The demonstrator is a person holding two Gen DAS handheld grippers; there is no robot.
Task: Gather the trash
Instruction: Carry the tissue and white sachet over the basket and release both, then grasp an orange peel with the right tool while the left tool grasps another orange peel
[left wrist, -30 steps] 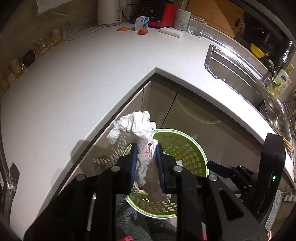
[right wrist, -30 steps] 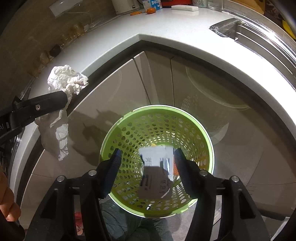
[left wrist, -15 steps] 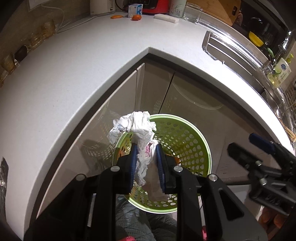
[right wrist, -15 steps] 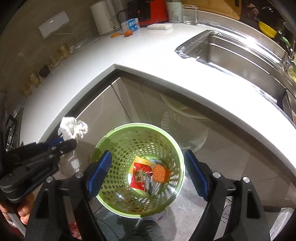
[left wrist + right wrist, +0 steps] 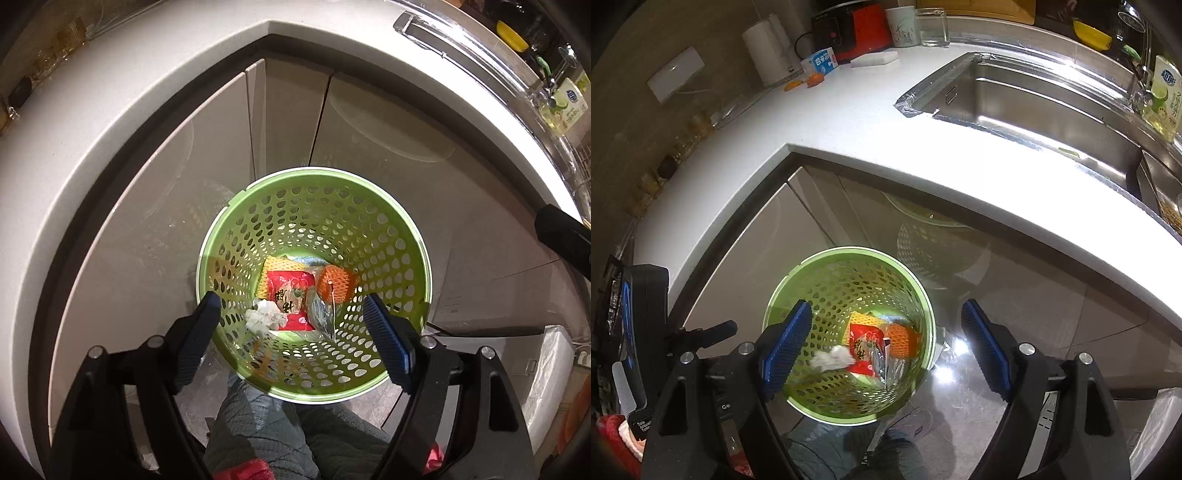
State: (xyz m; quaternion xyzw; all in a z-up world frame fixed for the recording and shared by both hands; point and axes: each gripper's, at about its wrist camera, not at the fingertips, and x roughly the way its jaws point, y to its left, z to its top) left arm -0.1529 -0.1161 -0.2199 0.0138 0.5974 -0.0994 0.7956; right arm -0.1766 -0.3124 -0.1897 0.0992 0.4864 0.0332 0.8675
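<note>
A green perforated bin [image 5: 406, 229] stands on the floor against the corner cabinet. In its bottom lie a crumpled white tissue [image 5: 264, 317], a red snack packet [image 5: 288, 295], an orange foam net [image 5: 334, 282] and a clear wrapper [image 5: 321, 314]. My left gripper [image 5: 290, 301] hangs over the bin's mouth, its jaws opening, with nothing between them. My right gripper [image 5: 886, 306] stands open and empty above the same bin [image 5: 849, 253], where the tissue [image 5: 831, 358] and red packet [image 5: 866, 345] show again. On the counter by the back wall lie a small milk carton [image 5: 820, 62] and orange peel [image 5: 814, 79].
The white L-shaped counter [image 5: 849, 122] wraps round the bin, with a steel sink [image 5: 1034, 107] on the right. A red appliance [image 5: 864, 31], white kettle [image 5: 768, 51], cup and glass stand at the back. A person's grey trouser legs [image 5: 266, 424] are just below the bin.
My left gripper sank towards the bin and let go of the white tissue, which now lies inside. My right gripper released its white packet into the bin, opened wide and drew back upward.
</note>
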